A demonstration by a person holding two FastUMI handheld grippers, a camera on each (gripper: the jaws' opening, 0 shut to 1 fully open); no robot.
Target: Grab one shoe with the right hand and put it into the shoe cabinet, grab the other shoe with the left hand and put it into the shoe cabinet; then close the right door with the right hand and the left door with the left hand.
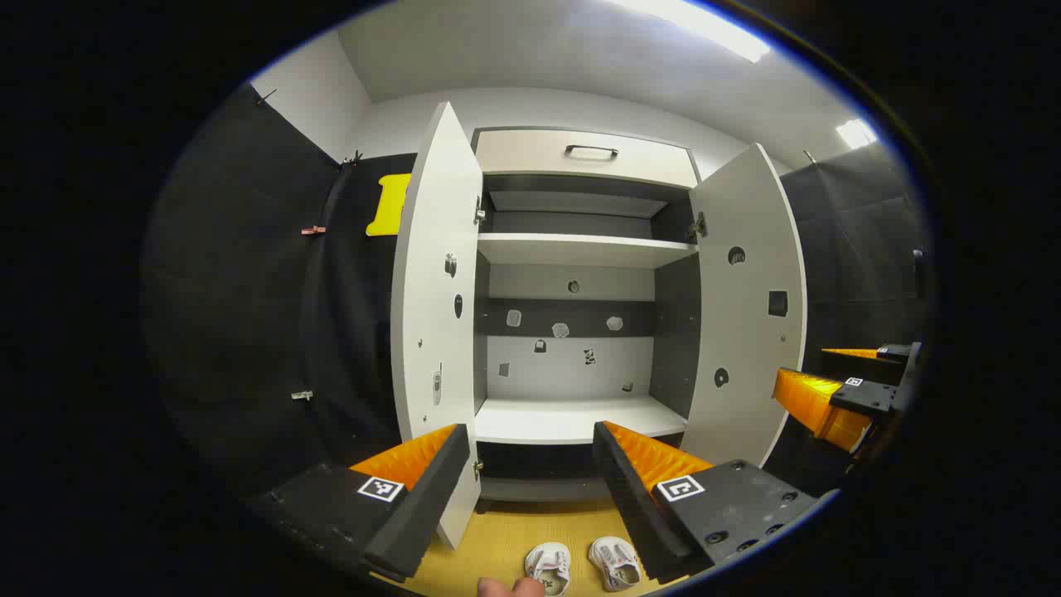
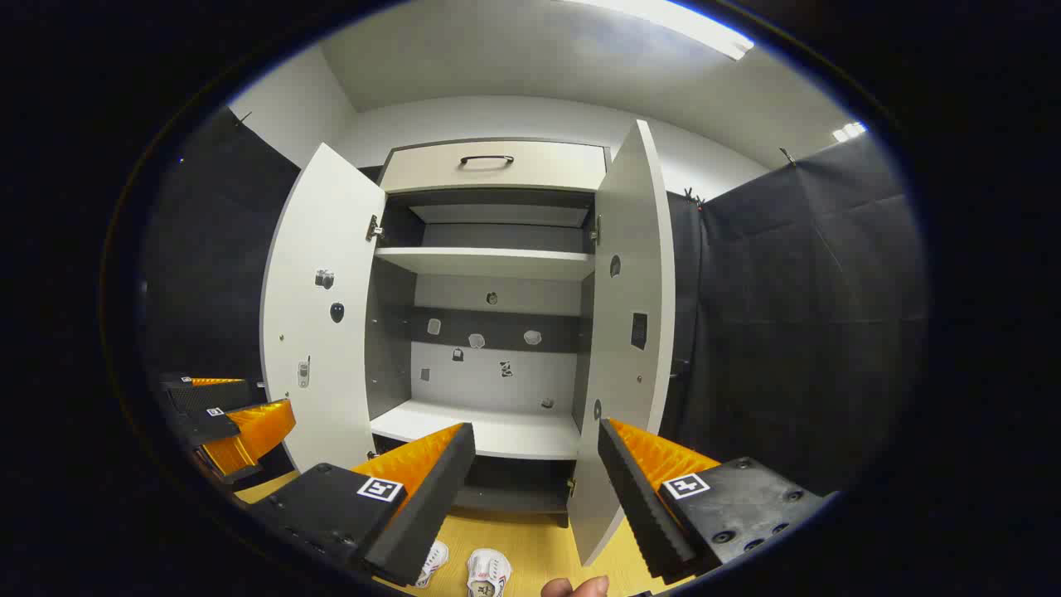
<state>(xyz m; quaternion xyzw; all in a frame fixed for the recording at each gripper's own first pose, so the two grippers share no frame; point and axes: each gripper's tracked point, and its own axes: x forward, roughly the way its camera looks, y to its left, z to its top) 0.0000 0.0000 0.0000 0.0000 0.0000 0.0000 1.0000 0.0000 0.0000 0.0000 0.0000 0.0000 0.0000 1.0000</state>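
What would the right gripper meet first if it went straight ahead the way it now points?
Probably the open cabinet's lower shelf or its back panel; the right gripper is open and aims between the doors. The right door edge stands close beside that line. Depth is unclear. The shoes lie below it.

**Colours in the booth**

We see a white shoe cabinet (image 1: 572, 249) with dark grey inner sides and a dark band across its back panel at the centre of the frame. Its drawer handle (image 1: 591, 151) is black. Two white shoes (image 1: 580, 565) sit on a yellow wood-grain floor (image 1: 497, 547) at the bottom. Black cloth (image 2: 787, 315) hangs at right.
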